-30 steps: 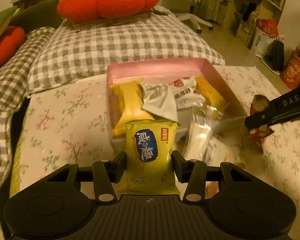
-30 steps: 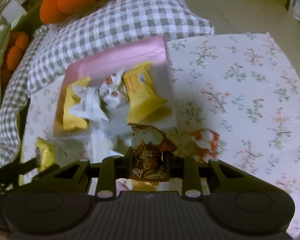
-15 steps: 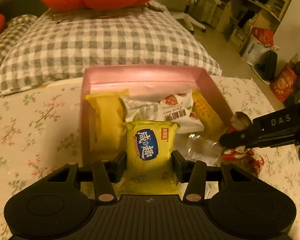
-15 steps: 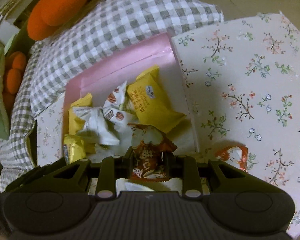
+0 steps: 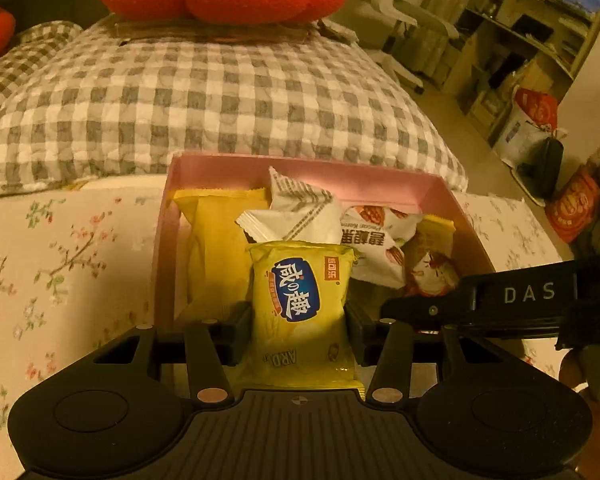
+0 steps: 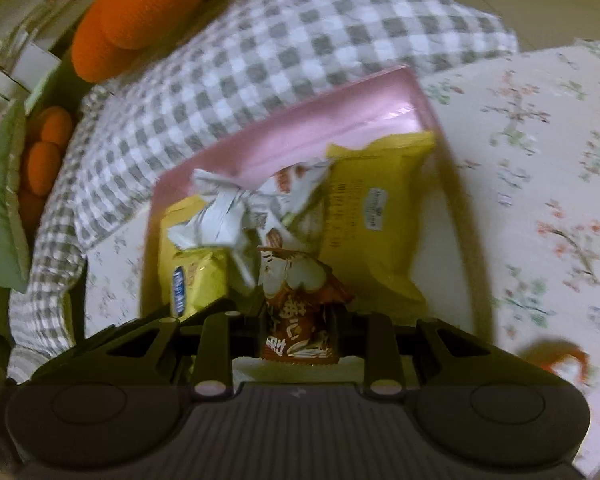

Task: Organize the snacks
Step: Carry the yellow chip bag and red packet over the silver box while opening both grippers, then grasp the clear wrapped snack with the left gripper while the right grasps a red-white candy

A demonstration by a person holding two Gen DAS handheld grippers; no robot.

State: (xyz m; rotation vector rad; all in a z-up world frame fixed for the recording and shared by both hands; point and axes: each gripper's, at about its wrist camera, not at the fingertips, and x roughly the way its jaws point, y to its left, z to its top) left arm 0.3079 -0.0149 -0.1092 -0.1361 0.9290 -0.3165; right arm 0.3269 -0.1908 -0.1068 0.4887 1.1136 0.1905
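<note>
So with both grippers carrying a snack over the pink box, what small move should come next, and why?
Probably lower a little and open. The left gripper pinches the yellow packet and the right gripper the red-brown packet, both over the pink box, where other snacks lie.

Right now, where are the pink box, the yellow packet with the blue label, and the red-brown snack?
pink box (image 5: pixel 300 170), left wrist view, far wall.
yellow packet (image 5: pixel 300 300), left wrist view, front face.
red-brown snack (image 6: pixel 296 320), right wrist view, wrapper middle.
</note>
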